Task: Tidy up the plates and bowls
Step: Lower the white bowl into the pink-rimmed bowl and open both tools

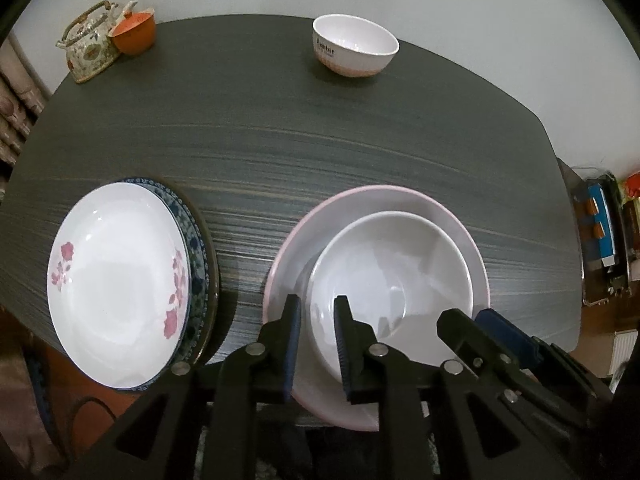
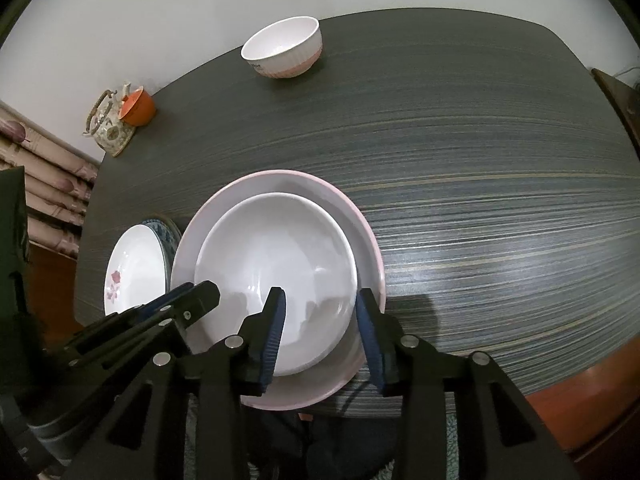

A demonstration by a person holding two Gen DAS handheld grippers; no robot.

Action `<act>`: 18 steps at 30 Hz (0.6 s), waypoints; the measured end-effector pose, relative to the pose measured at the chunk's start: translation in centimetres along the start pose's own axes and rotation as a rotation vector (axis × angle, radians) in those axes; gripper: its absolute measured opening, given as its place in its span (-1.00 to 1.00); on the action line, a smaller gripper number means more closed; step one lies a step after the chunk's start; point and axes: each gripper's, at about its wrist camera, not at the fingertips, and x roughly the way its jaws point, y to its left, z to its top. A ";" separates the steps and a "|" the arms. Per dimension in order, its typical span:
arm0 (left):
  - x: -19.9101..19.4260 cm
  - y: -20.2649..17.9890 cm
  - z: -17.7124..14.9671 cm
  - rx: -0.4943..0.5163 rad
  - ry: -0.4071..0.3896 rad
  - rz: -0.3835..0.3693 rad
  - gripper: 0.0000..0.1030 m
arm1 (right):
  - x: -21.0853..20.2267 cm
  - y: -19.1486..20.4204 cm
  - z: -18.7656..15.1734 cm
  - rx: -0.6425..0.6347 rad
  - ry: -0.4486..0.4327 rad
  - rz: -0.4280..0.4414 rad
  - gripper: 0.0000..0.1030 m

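A plain white bowl point(image 1: 392, 272) point(image 2: 276, 264) sits inside a wider pink-rimmed dish point(image 1: 360, 208) point(image 2: 280, 182) at the near edge of the table. My left gripper point(image 1: 318, 312) point(image 2: 196, 290) straddles the bowl's left rim, one finger inside and one outside, with a gap on both sides. My right gripper point(image 2: 320, 304) point(image 1: 470, 316) straddles the right rim in the same way, and its pads stand off the rim. A small white bowl with a pink base point(image 1: 354, 46) point(image 2: 284, 48) stands alone at the far edge. A pink-flowered plate point(image 1: 116, 280) point(image 2: 136, 268) lies on a blue-patterned plate point(image 1: 196, 248) at the left.
A patterned teapot point(image 1: 88, 46) and an orange cup point(image 1: 134, 32) stand at the far left corner of the dark striped table point(image 1: 280, 140). Boxes and clutter point(image 1: 600, 232) lie beyond the table's right edge. A white wall runs behind the table.
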 end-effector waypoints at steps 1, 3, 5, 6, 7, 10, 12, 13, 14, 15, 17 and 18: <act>-0.1 0.0 0.0 0.000 -0.006 0.004 -0.55 | -0.1 0.0 0.0 0.000 -0.004 0.000 -0.31; -0.5 0.0 0.1 0.009 -0.027 0.015 -0.54 | -0.3 -0.1 0.0 0.002 -0.011 -0.002 -0.26; -0.8 -0.1 0.1 0.013 -0.038 0.017 -0.54 | -0.4 -0.1 0.1 0.008 -0.014 0.004 -0.23; -1.0 -0.2 0.1 0.015 -0.043 0.017 -0.53 | -0.5 -0.1 0.2 0.008 -0.018 0.005 -0.22; -1.1 -0.1 0.1 0.015 -0.049 0.019 -0.52 | -0.6 -0.1 0.2 0.008 -0.022 0.004 -0.21; -1.6 -0.3 0.3 0.024 -0.070 0.031 -0.51 | -0.9 0.0 0.3 0.010 -0.035 0.006 -0.18; -1.7 -0.4 0.4 0.022 -0.075 0.038 -0.50 | -1.0 0.0 0.5 0.014 -0.039 0.008 -0.14; -1.8 -0.4 0.5 0.021 -0.076 0.036 -0.50 | -1.1 0.0 0.6 0.014 -0.041 0.012 -0.13; -1.9 -0.3 0.5 0.019 -0.078 0.039 -0.50 | -1.2 0.0 0.7 0.013 -0.045 0.020 -0.13; -1.9 -0.2 0.6 0.015 -0.079 0.042 -0.50 | -1.4 0.0 0.8 0.014 -0.049 0.024 -0.12; -2.1 -0.1 0.8 0.016 -0.082 0.039 -0.50 | -1.6 -0.2 1.0 0.019 -0.060 0.029 -0.11; -2.1 -0.1 0.8 0.016 -0.083 0.039 -0.50 | -1.8 -0.2 1.2 0.020 -0.066 0.036 -0.11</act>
